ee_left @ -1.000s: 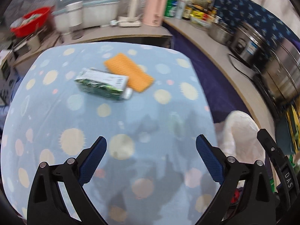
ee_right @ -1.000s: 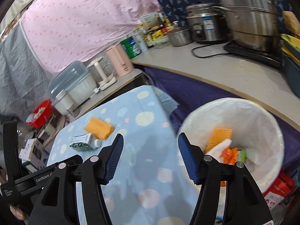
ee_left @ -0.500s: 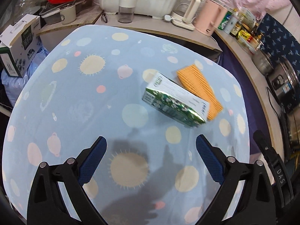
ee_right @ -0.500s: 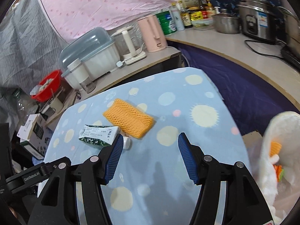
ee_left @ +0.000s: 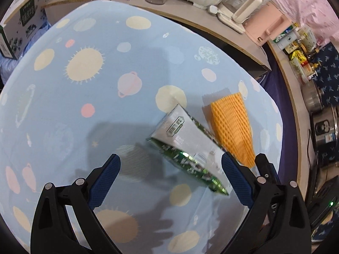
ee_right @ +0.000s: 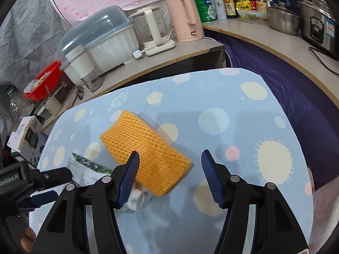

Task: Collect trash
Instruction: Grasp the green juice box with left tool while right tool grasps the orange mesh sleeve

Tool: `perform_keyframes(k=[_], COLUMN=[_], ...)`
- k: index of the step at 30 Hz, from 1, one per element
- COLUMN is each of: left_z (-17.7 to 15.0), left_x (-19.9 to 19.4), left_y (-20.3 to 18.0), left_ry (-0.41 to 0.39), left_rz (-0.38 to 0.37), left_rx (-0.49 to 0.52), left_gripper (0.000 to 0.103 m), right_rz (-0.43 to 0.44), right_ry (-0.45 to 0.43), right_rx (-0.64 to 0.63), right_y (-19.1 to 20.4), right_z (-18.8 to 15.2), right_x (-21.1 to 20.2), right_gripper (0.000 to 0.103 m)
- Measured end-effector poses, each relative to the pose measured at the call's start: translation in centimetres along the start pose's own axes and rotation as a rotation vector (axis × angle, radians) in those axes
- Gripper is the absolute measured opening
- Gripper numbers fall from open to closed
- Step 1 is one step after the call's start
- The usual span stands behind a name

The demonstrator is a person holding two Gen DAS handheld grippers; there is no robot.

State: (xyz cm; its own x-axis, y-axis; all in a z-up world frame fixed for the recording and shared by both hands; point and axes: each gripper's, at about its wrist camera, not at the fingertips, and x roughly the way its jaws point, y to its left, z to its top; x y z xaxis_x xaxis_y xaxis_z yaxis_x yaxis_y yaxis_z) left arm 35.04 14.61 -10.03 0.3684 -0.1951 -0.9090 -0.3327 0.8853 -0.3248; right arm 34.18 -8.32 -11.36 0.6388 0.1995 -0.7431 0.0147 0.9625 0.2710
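1. The surface, covered with a pale blue cloth printed with suns and planets, fills most of both views; a counter with kettles and pots runs beyond its far edge.
2. The left hand-held gripper hangs over the surface with its jaws apart and nothing clamped. The near end of the carton lies between the blue pads, untouched by them.
3. The right hand-held gripper also has its jaws apart and empty, with one end of the foam net showing between the pads.
4. The green and white carton lies on its side towards the right edge of the surface, its cap end nearest the grippers.
5. The orange foam net lies flat just beside the carton, on the side nearer the right edge.
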Motion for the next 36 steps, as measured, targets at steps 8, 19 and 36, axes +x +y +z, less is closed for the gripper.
perform_keyframes(k=[8,19,36], left_z=[1.6,1.4,-8.3], left_x=[2.9,4.6,1.0], left_y=[-1.1,-1.9,-0.8], left_ry=[0.024,0.015,0.021], left_rz=[0.037,0.064,0.049], left_rx=[-0.088,-0.015,0.232], left_gripper=[0.093,0.089,0.069], right_rz=[0.016,0.049,0.019], right_ry=[0.062,0.068,0.067], right_rx=[-0.04,-0.043,0.081], right_y=[0.3,0.1,-2.9], right_z=[0.1,-1.3,-10.0], right_x=[3.6,3.1,-7.4], right_gripper=[0.058,0.021,0.011])
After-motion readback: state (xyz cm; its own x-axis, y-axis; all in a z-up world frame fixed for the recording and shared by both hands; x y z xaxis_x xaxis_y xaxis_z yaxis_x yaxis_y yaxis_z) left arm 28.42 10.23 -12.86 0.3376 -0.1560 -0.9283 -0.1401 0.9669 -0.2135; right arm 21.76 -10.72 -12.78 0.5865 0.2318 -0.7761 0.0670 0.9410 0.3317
